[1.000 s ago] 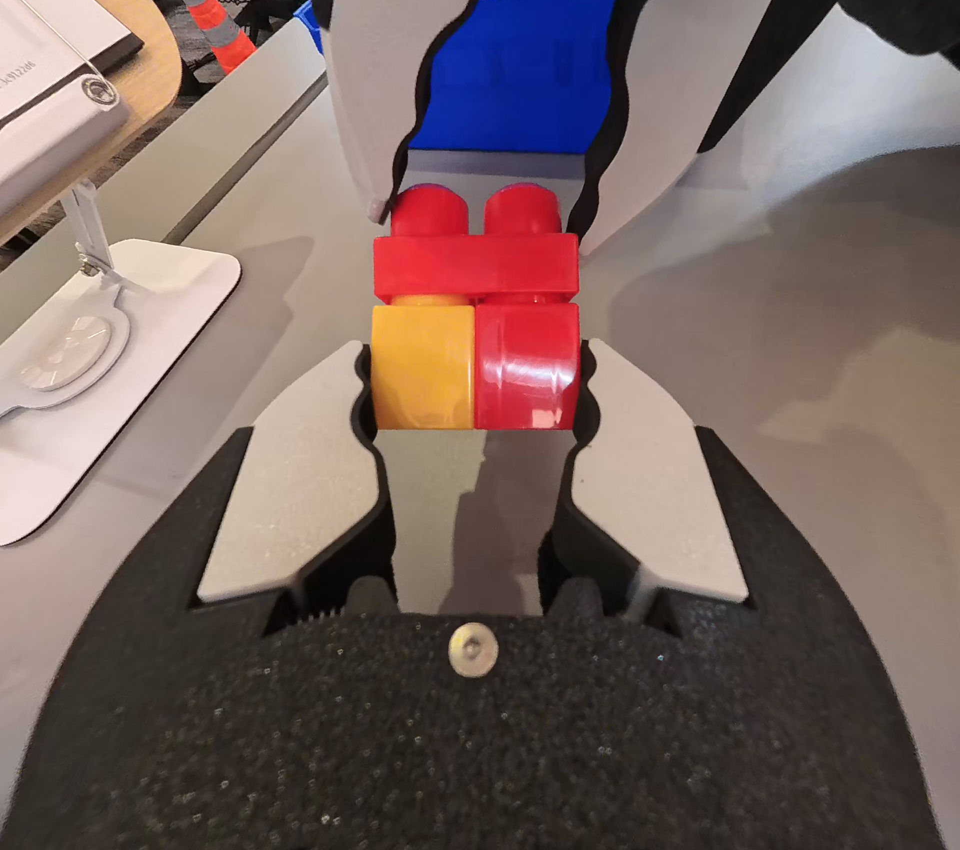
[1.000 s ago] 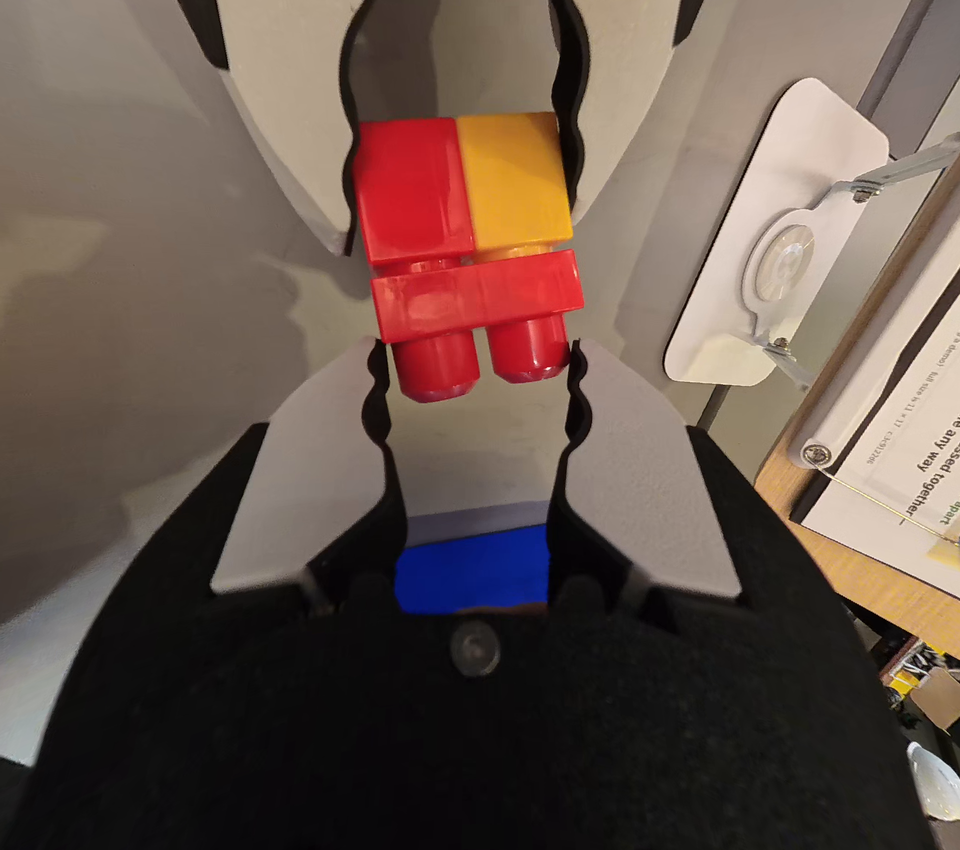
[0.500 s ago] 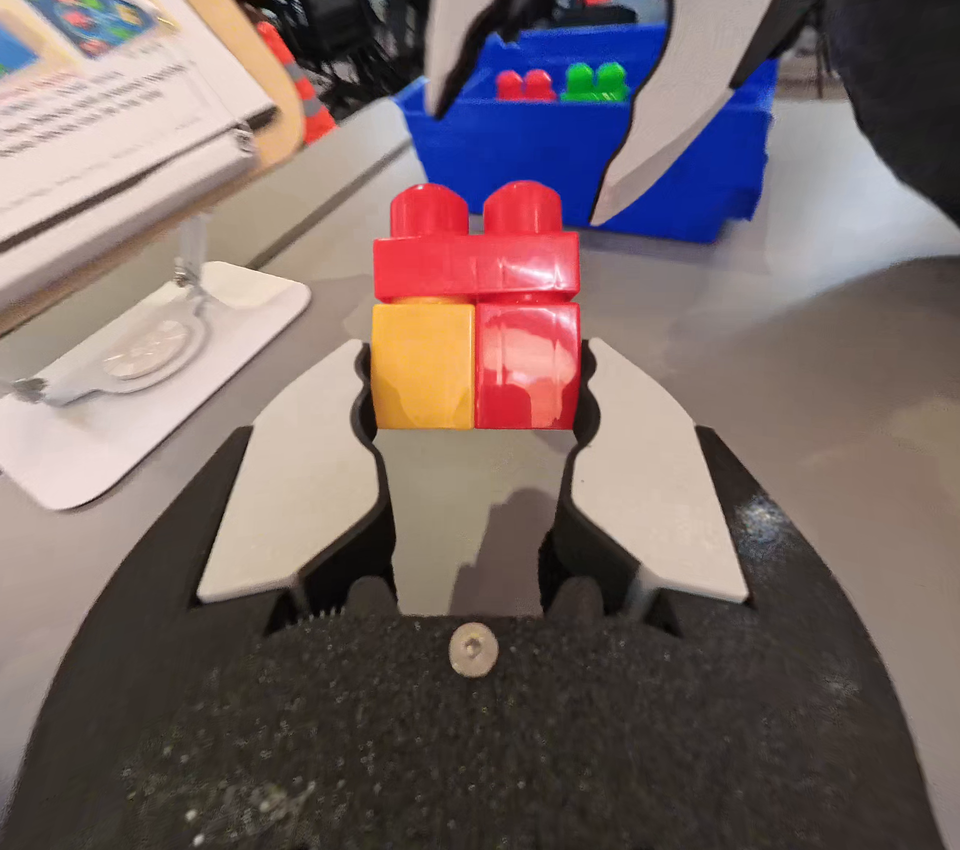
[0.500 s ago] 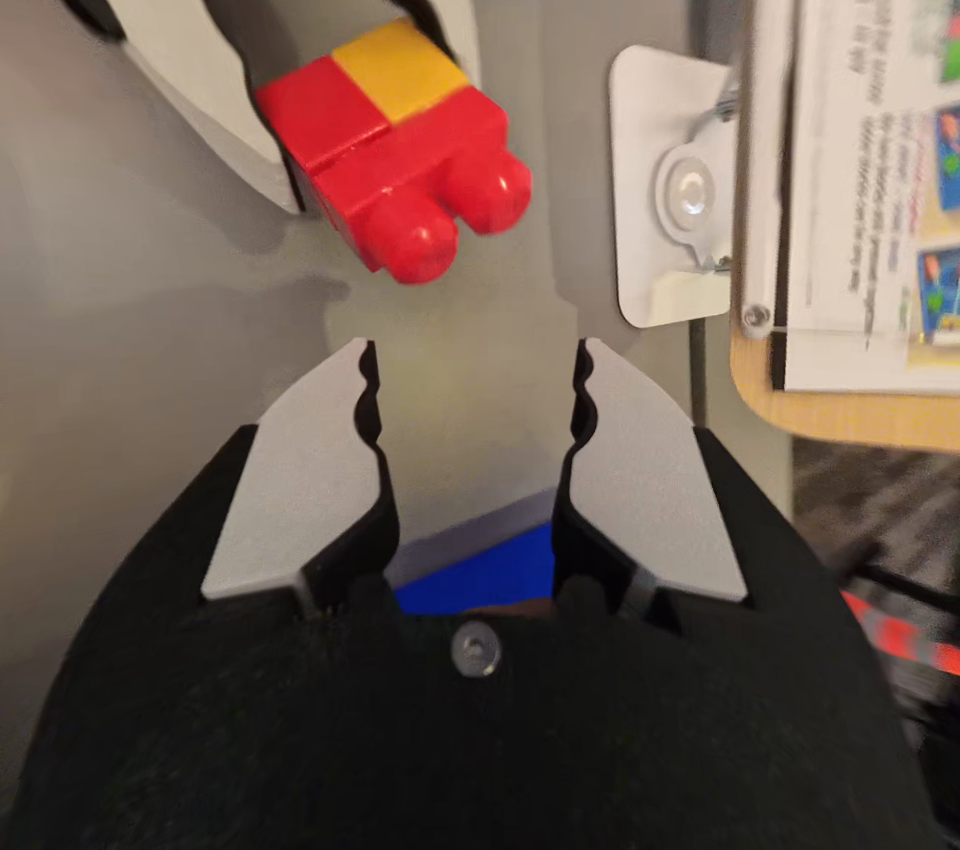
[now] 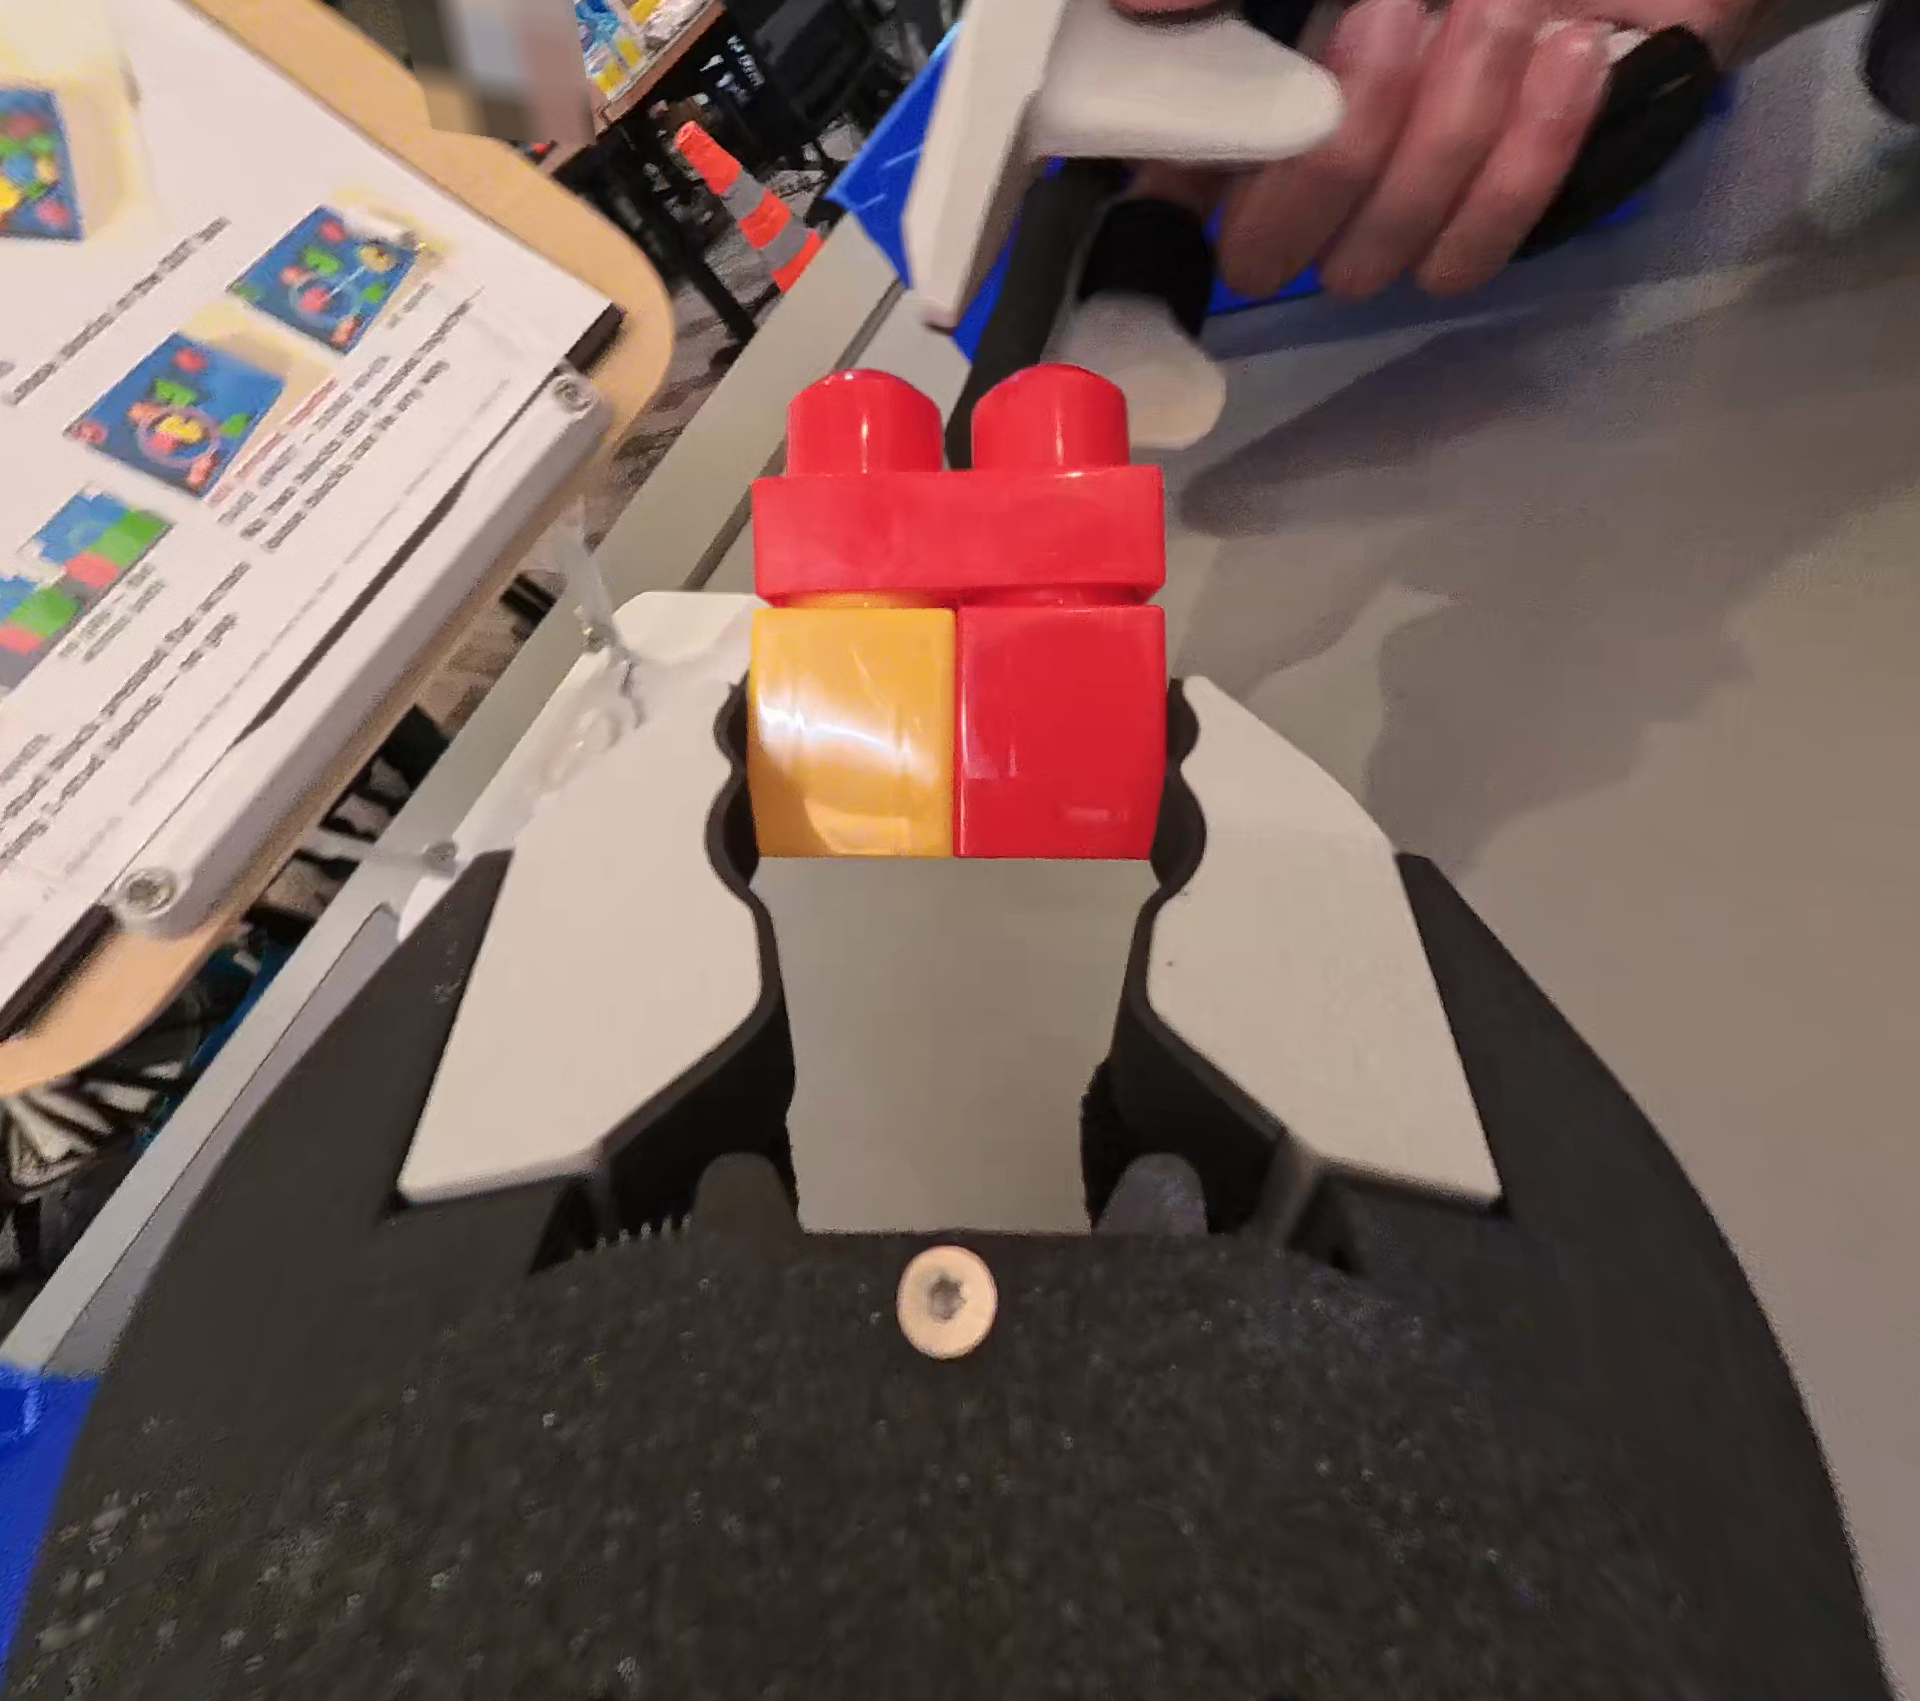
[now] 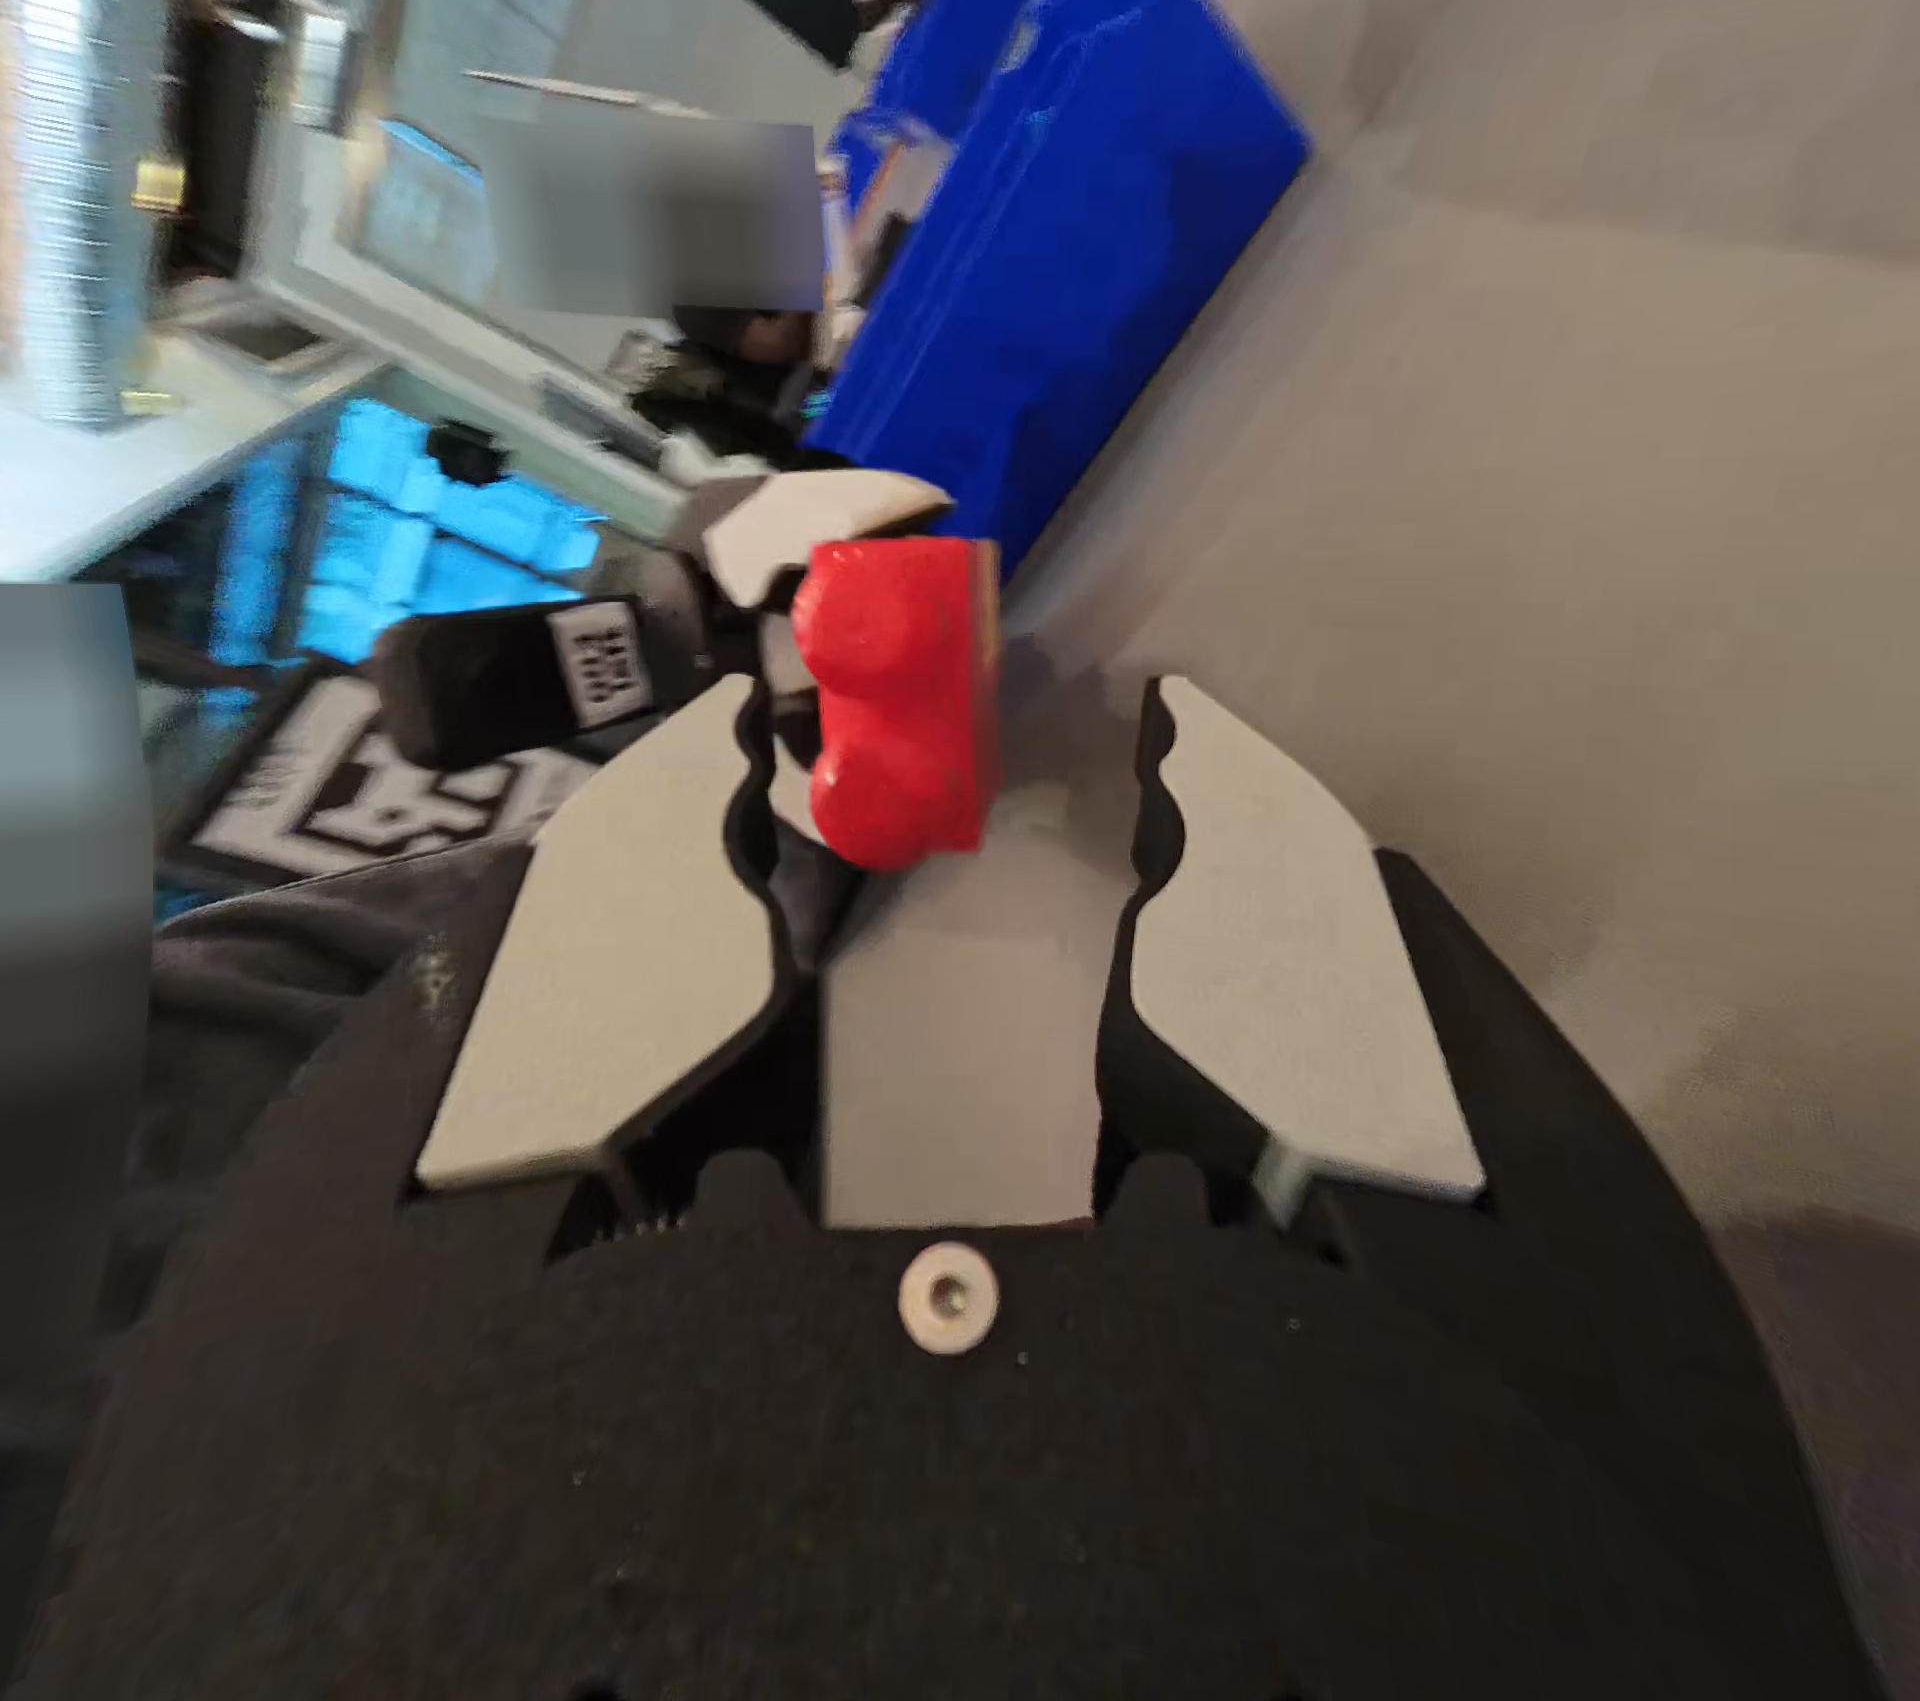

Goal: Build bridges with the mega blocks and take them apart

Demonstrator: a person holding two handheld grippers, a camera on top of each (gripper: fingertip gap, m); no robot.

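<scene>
My left gripper [image 5: 956,742] is shut on a small bridge of blocks: a yellow block [image 5: 852,732] and a red block [image 5: 1055,732] side by side, joined by a red two-stud block [image 5: 956,539] on top. I hold it above the grey table [image 5: 1558,716]. My right gripper [image 6: 951,706] is open and empty. In the left wrist view the right gripper [image 5: 1039,124] is seen side-on above and behind the bridge, held by a hand [image 5: 1507,41], apart from the blocks. The blurred right wrist view shows the red top block [image 6: 894,706] end-on, in the left gripper's fingers [image 6: 821,529].
A wooden board with an instruction sheet [image 5: 260,456] stands close on the left on a white base [image 5: 665,633]. A blue bin [image 5: 883,197] sits at the back and also shows in the right wrist view [image 6: 1039,280]. An orange cone [image 5: 758,207] stands beyond the table edge.
The right gripper has drawn back from the red top block, risen and swung round, still open. The left gripper keeps the bridge and has turned left, closer to the instruction board.
</scene>
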